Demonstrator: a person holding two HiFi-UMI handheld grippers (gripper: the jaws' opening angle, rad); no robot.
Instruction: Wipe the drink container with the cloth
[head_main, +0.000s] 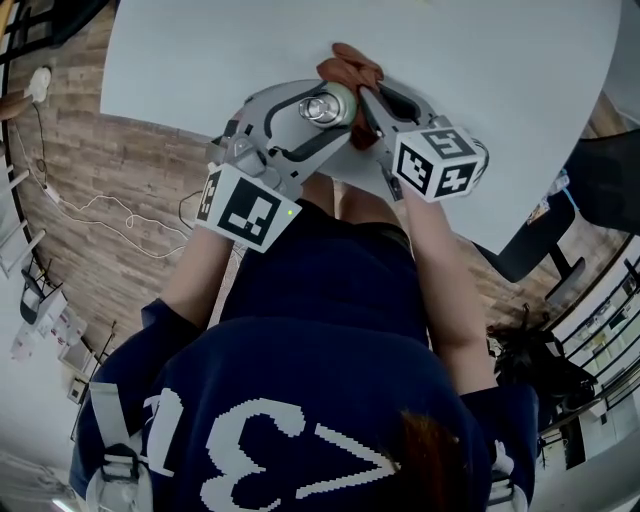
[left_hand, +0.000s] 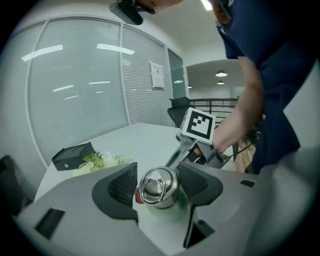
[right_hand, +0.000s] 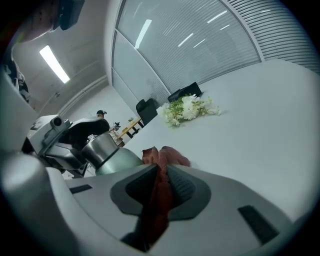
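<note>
A pale green drink bottle (head_main: 330, 104) with a steel cap and ring sits tilted between the pads of my left gripper (head_main: 322, 112), which is shut on it just below the cap (left_hand: 159, 189). My right gripper (head_main: 362, 115) is shut on a reddish-brown cloth (right_hand: 159, 190) that hangs through its jaws and bunches beyond them (head_main: 350, 68). The cloth lies against the far side of the bottle (right_hand: 107, 152); a small red edge of it shows beside the bottle (left_hand: 136, 196). Both grippers meet at the near edge of the white table (head_main: 480, 80).
A bunch of white flowers (right_hand: 187, 109) and a black box (right_hand: 185, 92) lie further out on the table. A dark chair (head_main: 590, 190) stands at the table's right. Wooden floor with cables (head_main: 90, 210) lies to the left.
</note>
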